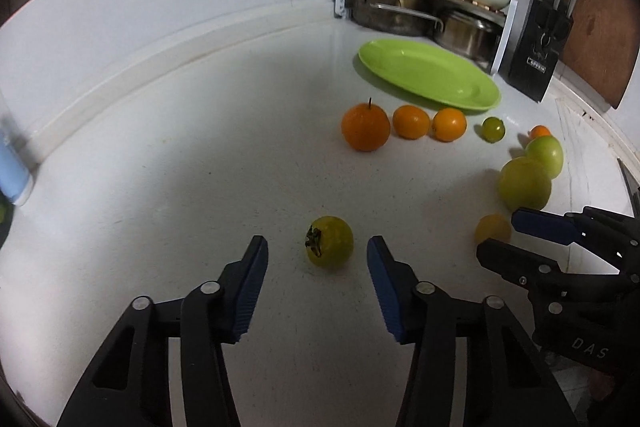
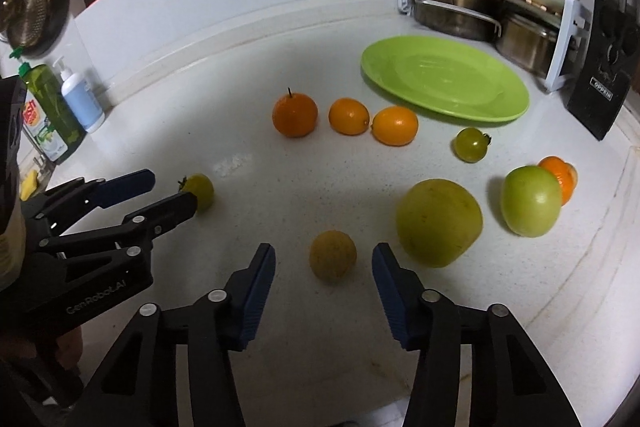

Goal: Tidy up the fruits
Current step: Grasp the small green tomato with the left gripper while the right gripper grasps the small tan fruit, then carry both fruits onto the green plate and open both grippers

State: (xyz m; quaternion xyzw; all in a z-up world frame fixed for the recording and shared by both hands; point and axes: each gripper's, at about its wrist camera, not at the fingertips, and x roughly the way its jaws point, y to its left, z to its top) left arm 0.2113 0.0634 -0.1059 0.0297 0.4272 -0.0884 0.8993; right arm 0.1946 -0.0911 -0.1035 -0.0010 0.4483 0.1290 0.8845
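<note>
On the white bench, the empty green plate lies at the back. Only the right wrist view shows the soap bottles. The left gripper gapes wide around a yellow tomato; the right gripper gapes wide around a small yellow fruit, neither touching.

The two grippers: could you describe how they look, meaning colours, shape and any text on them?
The left gripper and the right gripper look alike: matte black plastic linkage arms joined by round silver pins, ending in two flat fingers with ribbed blue pads. From the opposite camera, white lettering shows on each body: "GenRoboLAI" on the left one, "DAS" on the right one. No cables are visible.
</note>
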